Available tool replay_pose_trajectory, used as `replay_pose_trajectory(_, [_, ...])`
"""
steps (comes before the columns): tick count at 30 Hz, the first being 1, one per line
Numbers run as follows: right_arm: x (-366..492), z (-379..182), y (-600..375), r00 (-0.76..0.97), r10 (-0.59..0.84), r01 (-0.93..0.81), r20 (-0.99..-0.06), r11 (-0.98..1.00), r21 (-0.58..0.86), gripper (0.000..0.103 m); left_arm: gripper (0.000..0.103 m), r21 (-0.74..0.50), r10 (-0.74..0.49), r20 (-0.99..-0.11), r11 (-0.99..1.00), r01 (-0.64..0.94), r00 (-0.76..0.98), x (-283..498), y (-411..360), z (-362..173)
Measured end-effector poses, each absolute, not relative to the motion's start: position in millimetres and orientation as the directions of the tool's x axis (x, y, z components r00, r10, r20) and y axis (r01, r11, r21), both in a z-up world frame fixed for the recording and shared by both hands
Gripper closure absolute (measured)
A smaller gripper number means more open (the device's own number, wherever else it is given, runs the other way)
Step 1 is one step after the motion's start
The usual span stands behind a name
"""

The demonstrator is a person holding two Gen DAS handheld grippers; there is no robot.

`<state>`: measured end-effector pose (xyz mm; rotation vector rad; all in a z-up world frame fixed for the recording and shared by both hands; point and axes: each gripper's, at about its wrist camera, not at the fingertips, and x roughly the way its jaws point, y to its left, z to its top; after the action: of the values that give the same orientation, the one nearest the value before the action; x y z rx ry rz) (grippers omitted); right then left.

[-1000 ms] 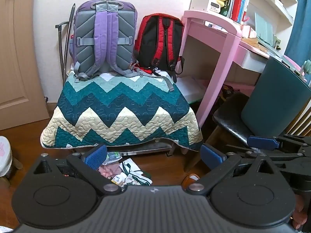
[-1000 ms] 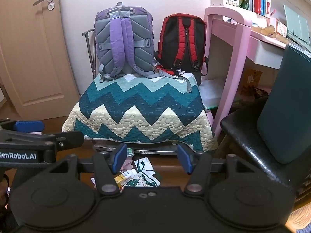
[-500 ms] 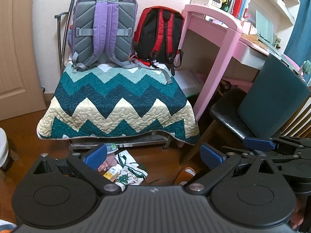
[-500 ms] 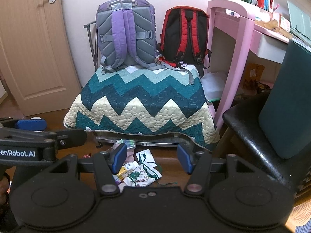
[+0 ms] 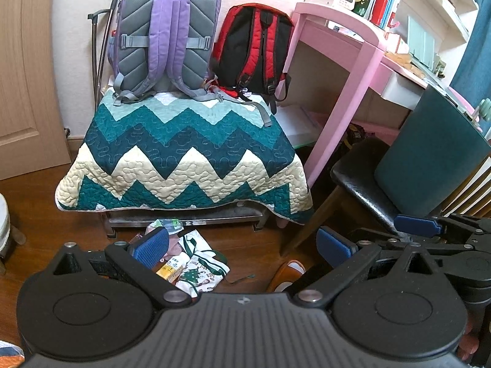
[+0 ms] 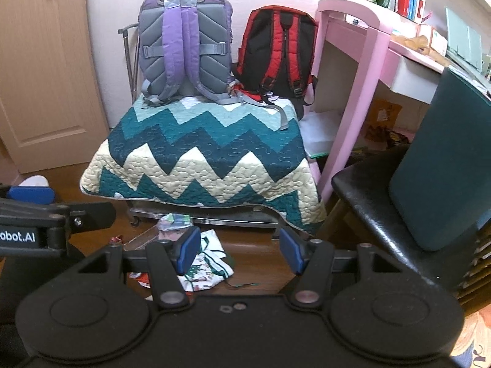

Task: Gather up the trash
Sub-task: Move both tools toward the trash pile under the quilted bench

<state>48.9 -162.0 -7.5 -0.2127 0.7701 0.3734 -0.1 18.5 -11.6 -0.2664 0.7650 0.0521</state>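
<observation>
We hold our left gripper (image 5: 242, 243) wide and empty, right gripper (image 6: 239, 250) likewise spread, both above the near floor, wrapper litter (image 5: 196, 263) piled below the zigzag quilt (image 5: 184, 159), backpacks behind.

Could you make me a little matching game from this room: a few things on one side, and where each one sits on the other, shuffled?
Things:
1. purple backpack
2. wrappers
3. red backpack
4. chair

Places:
A. on the floor in front of the quilt-covered stand
B. on the quilt, on the door side
C. beside the pink desk, far right
D. on the quilt, next to the pink desk

Pairs: 1-B, 2-A, 3-D, 4-C
</observation>
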Motion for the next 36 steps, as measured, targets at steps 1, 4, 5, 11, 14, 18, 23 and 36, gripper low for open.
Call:
replay_pose_trajectory(1, [49,-7,-162,0.660,0.243,-0.400,-0.711,0.915,-0.059,0.046,0.000,-0.222,-0.052,-0.691,0.964,-0.144,0.721,0,19,-11])
replay_pose_trajectory(4, [49,-7,-161,0.665,0.231,-0.393,-0.710,0.917,-0.070,0.046,0.000,-0.224,-0.054,-0.694,0.964,-0.144,0.718,0,18,-12])
replay_pose_trajectory(5, [49,-7,-160,0.666,0.229,-0.392,-0.710,0.917,-0.072,0.046,0.000,-0.224,-0.054,-0.695,0.964,-0.144,0.717,1,19,-11])
replay_pose_trajectory(11, [49,-9,-162,0.664,0.230,-0.396,-0.712,0.915,-0.074,0.046,0.000,-0.229,-0.058,-0.700,0.962,-0.147,0.711,2,19,-14])
replay_pose_trajectory(14, [49,-10,-161,0.657,0.229,-0.400,-0.718,0.913,-0.075,0.046,0.000,-0.232,-0.062,-0.707,0.961,-0.148,0.704,2,21,-16])
replay_pose_trajectory(18, [52,-12,-159,0.644,0.227,-0.405,-0.731,0.911,-0.074,0.046,0.000,-0.238,-0.064,-0.715,0.958,-0.156,0.696,3,24,-18])
replay_pose_trajectory(23, [55,-15,-154,0.627,0.228,-0.415,-0.745,0.907,-0.071,0.046,0.000,-0.251,-0.071,-0.727,0.953,-0.169,0.683,5,29,-23])
replay_pose_trajectory(36, [67,-23,-140,0.595,0.220,-0.436,-0.773,0.897,-0.080,0.046,0.000,-0.274,-0.085,-0.747,0.943,-0.189,0.659,14,40,-35])
